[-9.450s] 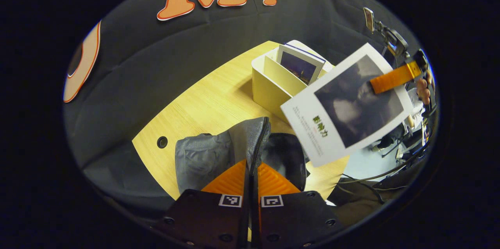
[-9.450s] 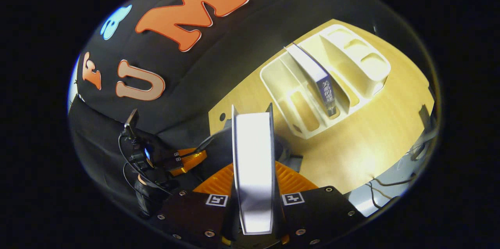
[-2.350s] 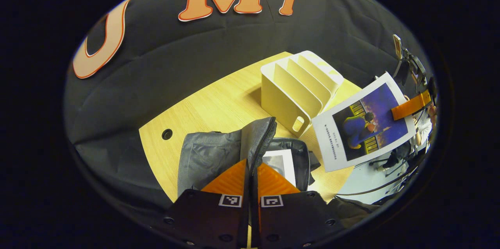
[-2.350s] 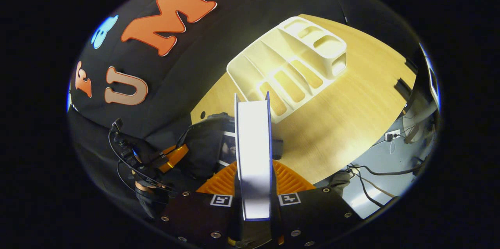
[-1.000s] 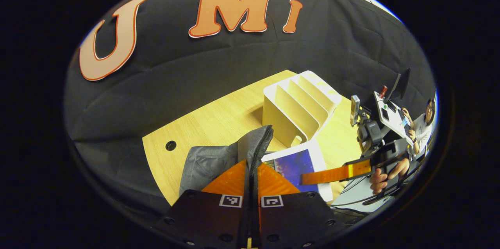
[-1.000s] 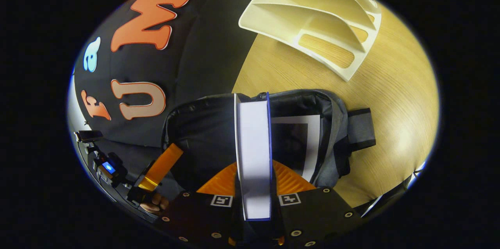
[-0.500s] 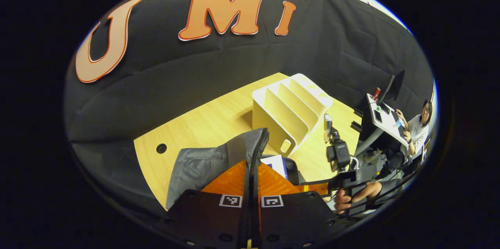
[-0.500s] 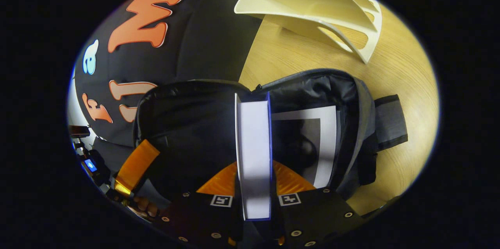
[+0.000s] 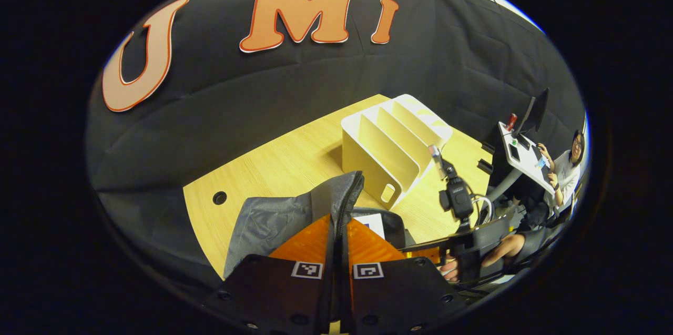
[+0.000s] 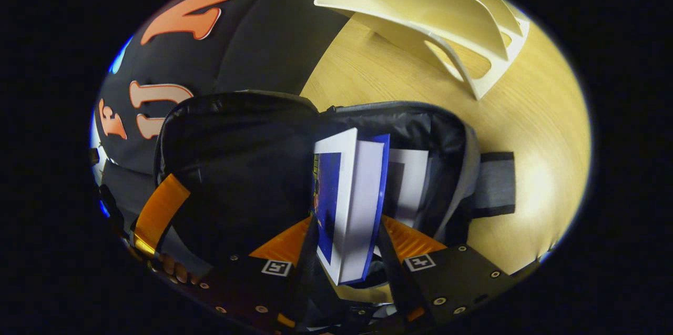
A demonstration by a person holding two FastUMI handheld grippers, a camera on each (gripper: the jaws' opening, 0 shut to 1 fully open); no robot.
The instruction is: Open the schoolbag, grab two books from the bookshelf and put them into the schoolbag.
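Now we see, in the left gripper view, our left tool with its fingers together, clamped on the zippered edge of the grey fabric schoolbag, holding that flap upright on the pale wooden tabletop. Beside the bag stands the cream plastic bookshelf with slanted dividers, its slots empty. In the right gripper view, our right tool has its fingers spread apart, and the blue-covered book with white pages sits tilted between them inside the bag's dark open mouth; whether either finger touches it we cannot tell. Just behind it lies a white-bordered book with a dark cover picture, already inside the bag.
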